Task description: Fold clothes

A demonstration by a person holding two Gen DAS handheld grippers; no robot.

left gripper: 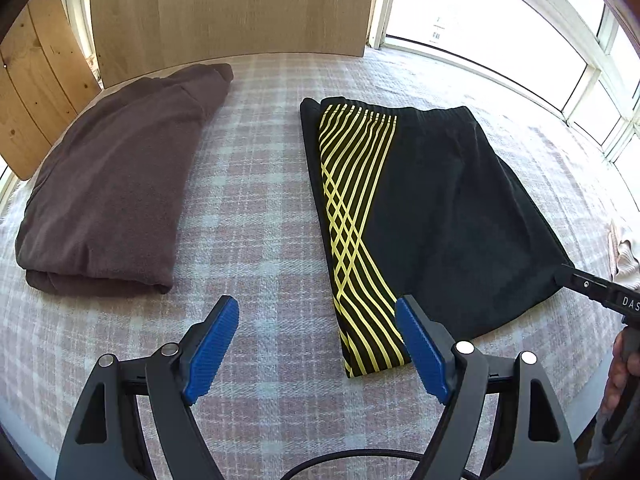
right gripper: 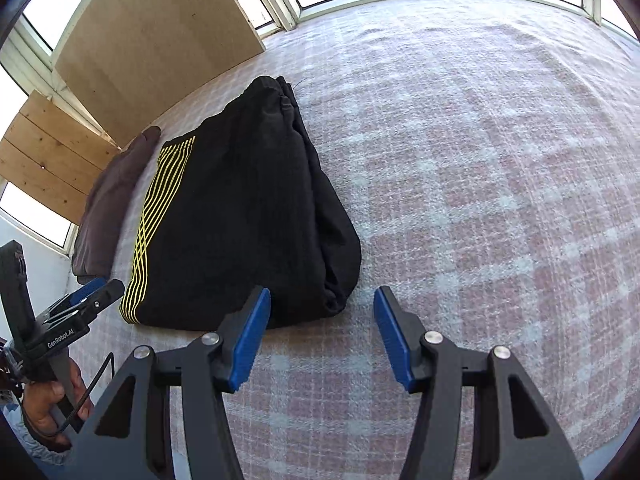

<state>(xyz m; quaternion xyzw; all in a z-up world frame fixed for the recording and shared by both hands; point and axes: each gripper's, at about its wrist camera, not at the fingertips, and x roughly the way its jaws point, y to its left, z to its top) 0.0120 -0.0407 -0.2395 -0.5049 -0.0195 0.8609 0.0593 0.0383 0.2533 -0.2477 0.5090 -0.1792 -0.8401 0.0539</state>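
Folded black shorts with yellow stripes lie on a plaid blanket. A folded brown garment rests to their left. My left gripper hovers open over the blanket, its right finger above the shorts' striped near end, with nothing between its pads. In the right wrist view the shorts lie just ahead. My right gripper is open at their near right corner, with only blanket showing between its pads. Its tip shows at that corner in the left wrist view. The left gripper appears at the left of the right wrist view.
Wooden boards and windows stand behind the bed. A pale cloth lies at the right edge. A hand holds the left gripper's handle. Bare blanket stretches right of the shorts.
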